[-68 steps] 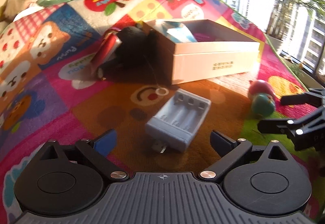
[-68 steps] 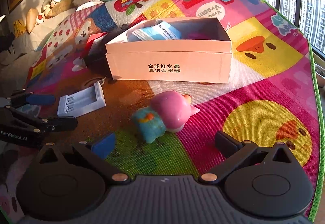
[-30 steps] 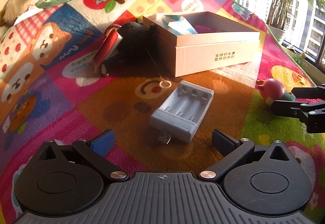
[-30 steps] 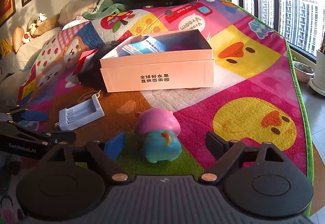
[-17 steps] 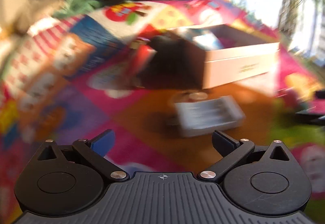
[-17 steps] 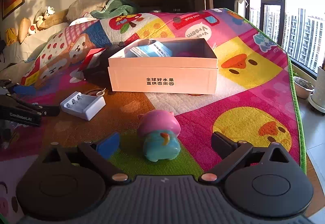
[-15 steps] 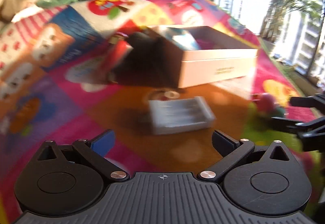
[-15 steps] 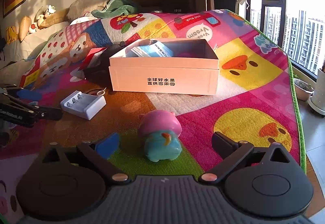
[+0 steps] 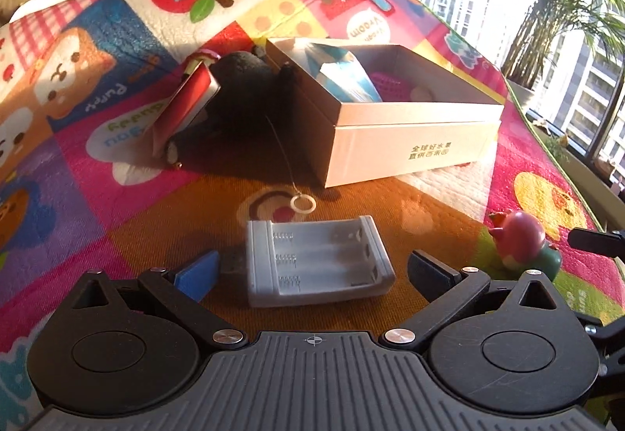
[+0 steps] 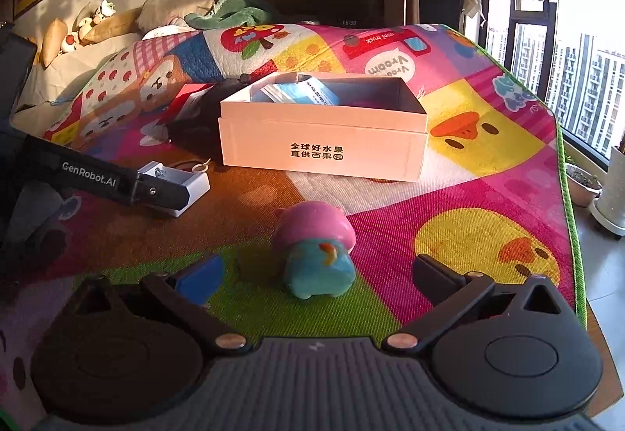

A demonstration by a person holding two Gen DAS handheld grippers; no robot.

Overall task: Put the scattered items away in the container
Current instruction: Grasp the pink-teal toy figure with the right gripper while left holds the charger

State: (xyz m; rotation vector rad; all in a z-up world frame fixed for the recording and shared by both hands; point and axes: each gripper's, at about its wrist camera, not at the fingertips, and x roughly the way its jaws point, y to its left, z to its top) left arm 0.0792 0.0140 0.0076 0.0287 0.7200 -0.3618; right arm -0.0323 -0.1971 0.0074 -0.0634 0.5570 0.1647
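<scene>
Two grippers sit at the near edge of the scene, each facing one loose item on the play mat. The left gripper has its jaws spread, and the one battery holder lies directly ahead between the fingertips, untouched, with its long axis running crosswise to the pointing direction, from one finger toward the other. The right gripper has its jaws opening, near full spread; the one pink-and-teal toy stands upright just ahead between the fingertips, with no pad pressing on it. Each item is therefore nearer to its own gripper, so the likely next move is a short advance and closure on each side. Beyond the battery holder lie one small white ring on a thin cord, then one dark soft item and one red-and-white pack, both leaning just beside the container's left wall. Farthest is the one open cardboard box, already holding one blue-and-white packet; something pink shows inside but cannot be identified.
</scene>
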